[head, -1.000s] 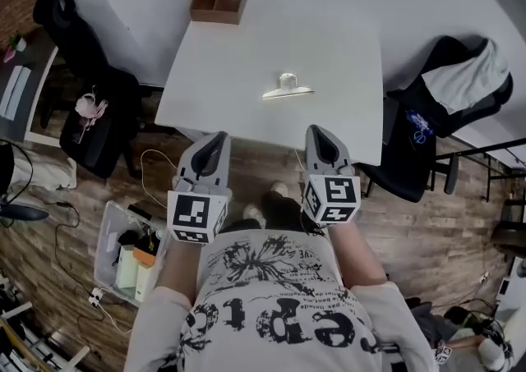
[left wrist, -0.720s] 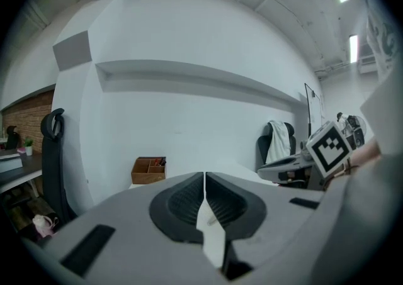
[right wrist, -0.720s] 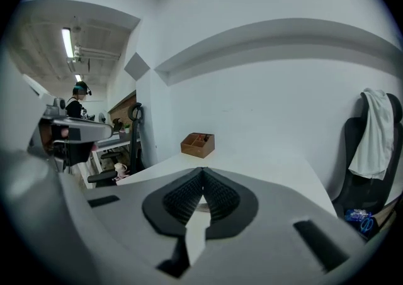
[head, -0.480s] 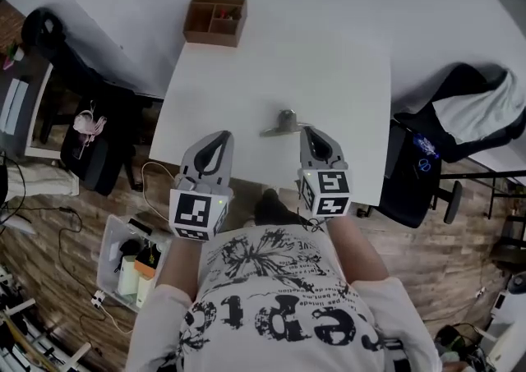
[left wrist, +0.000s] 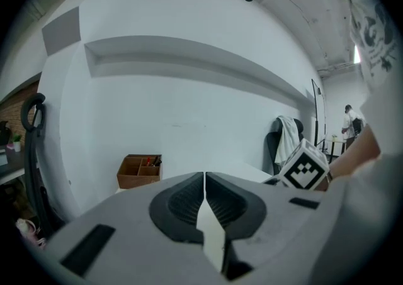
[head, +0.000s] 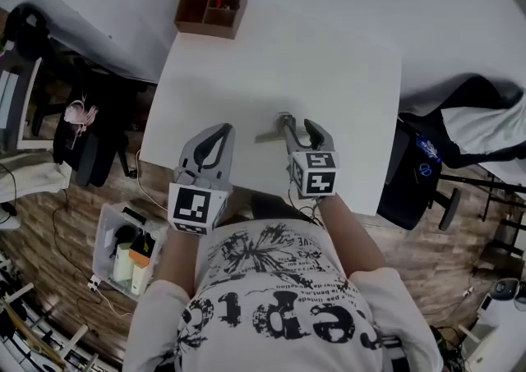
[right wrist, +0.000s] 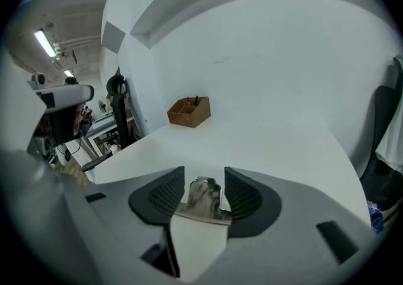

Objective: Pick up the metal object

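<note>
The metal object is a shiny binder clip (head: 269, 134) lying on the white table (head: 329, 58) near its front edge. My right gripper (head: 302, 128) has reached it, and its jaws are opening. In the right gripper view the clip (right wrist: 201, 201) lies between the two dark pads of the right gripper (right wrist: 203, 180), with a small gap on each side, so nothing grips it. My left gripper (head: 218, 136) hovers over the table's front left edge, jaws closed together and empty. In its own view the left gripper (left wrist: 204, 183) shows its pads touching.
A brown wooden organiser box (head: 211, 7) stands at the table's far left corner, also seen as the box (right wrist: 189, 111) and the box (left wrist: 139, 170). Dark office chairs flank the table, left (head: 82, 132) and right (head: 468, 128). A plastic bin (head: 123, 247) sits on the floor at the left.
Both grippers have moved forward over the table's front edge. The right one has come up to the clip and spread its jaws around it. The left stays shut.
</note>
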`<state>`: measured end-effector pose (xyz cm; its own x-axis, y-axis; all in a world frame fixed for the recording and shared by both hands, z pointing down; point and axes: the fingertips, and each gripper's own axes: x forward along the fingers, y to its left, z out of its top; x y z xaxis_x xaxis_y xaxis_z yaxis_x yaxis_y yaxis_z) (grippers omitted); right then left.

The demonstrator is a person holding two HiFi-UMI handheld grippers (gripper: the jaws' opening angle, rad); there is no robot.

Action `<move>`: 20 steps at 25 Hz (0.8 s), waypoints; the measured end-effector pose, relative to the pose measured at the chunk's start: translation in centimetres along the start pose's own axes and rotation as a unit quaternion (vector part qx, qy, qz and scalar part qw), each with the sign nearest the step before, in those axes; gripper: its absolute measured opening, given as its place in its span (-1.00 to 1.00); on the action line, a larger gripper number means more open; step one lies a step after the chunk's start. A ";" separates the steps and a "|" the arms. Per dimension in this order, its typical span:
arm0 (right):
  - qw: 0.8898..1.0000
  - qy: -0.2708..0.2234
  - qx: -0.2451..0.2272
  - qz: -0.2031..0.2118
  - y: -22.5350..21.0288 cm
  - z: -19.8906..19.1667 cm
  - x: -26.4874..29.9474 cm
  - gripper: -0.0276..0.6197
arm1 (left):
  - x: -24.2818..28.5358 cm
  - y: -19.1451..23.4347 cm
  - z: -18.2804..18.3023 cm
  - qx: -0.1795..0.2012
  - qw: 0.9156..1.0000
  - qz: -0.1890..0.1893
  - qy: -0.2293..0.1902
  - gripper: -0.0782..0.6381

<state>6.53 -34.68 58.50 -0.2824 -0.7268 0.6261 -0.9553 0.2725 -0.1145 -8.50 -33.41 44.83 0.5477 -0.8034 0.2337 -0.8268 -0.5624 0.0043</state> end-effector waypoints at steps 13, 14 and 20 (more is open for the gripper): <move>0.993 0.118 0.023 -0.002 -0.7 -5.4 8.1 0.04 | 1.8 1.7 -5.0 -0.024 0.997 0.023 0.063 -0.75; 0.992 0.125 0.024 -0.002 -0.6 -5.5 8.3 0.04 | 1.8 1.8 -5.3 -0.026 0.997 0.024 0.067 -0.75; 0.987 0.157 0.026 -0.004 -0.1 -5.8 9.2 -0.04 | 1.6 2.9 -6.4 -0.037 0.996 0.039 0.076 -0.75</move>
<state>4.58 -37.75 68.73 -0.2421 -0.4947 0.8347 -0.9628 0.2290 -0.1436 -10.83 -35.08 51.40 0.4606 -0.8019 0.3805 -0.8761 -0.4795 0.0499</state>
